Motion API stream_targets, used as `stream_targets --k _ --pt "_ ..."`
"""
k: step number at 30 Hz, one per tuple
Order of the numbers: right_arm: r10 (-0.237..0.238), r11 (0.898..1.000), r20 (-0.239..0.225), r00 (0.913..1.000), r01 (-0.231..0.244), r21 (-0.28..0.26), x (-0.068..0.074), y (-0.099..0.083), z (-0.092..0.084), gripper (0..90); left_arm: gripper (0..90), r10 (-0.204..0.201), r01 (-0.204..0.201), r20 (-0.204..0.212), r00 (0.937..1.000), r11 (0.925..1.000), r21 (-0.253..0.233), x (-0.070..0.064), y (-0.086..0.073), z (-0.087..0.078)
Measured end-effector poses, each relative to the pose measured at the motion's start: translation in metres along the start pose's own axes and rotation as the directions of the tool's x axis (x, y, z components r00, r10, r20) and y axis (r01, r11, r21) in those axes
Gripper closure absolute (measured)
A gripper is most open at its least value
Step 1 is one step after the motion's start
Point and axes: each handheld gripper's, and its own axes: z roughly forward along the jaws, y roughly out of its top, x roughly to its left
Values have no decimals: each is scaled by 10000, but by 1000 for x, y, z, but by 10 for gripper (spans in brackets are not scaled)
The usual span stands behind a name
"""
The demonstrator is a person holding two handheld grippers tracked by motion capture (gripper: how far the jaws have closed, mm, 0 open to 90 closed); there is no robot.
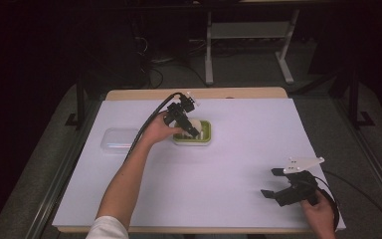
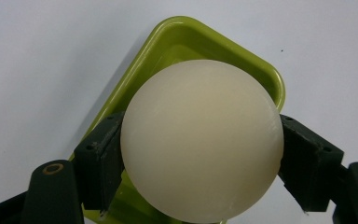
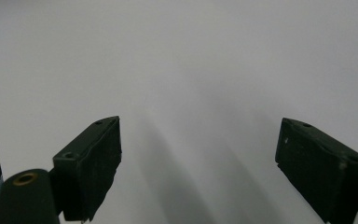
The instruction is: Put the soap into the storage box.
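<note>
A cream-white ball (image 2: 201,140) fills the left gripper view, held between the two black jaws of my left gripper (image 2: 200,158), which is shut on it. Under the ball lies a lime-green tray (image 2: 256,70) on white paper. From the high view, the left gripper (image 1: 193,128) hangs over the green tray (image 1: 205,137) at the table's middle back, with the ball (image 1: 195,123) just showing. My right gripper (image 1: 271,183) rests near the front right edge, open, with nothing between its jaws; the right gripper view shows its gap (image 3: 198,172) over bare paper.
A clear plastic lid or box (image 1: 119,139) lies left of the green tray. White paper (image 1: 238,169) covers the table. The wooden table edge (image 1: 229,93) runs along the back, with dark floor and desk legs beyond.
</note>
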Motion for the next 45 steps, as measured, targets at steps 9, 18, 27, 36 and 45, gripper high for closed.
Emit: stream_targets --k 9,18,27,36,45 --pt "-1 10000 -9 10000 1 19 1 0 0 136 241 -20 21 -105 9999 9999 112 1 0 5" --pt "-2 10000 -12 10000 2 19 1 0 1 136 240 -58 59 -140 9999 9999 120 2 0 9" --pt "12 10000 -41 10000 -12 -8 0 0 1 136 240 -89 94 -212 9997 9997 222 2 0 11" --pt "14 10000 -42 10000 -14 -6 0 0 0 136 240 -135 142 -247 9996 9995 278 2 0 14" --pt "-4 10000 -33 10000 4 -6 0 0 0 136 239 -183 191 -269 9995 9994 292 2 0 15"
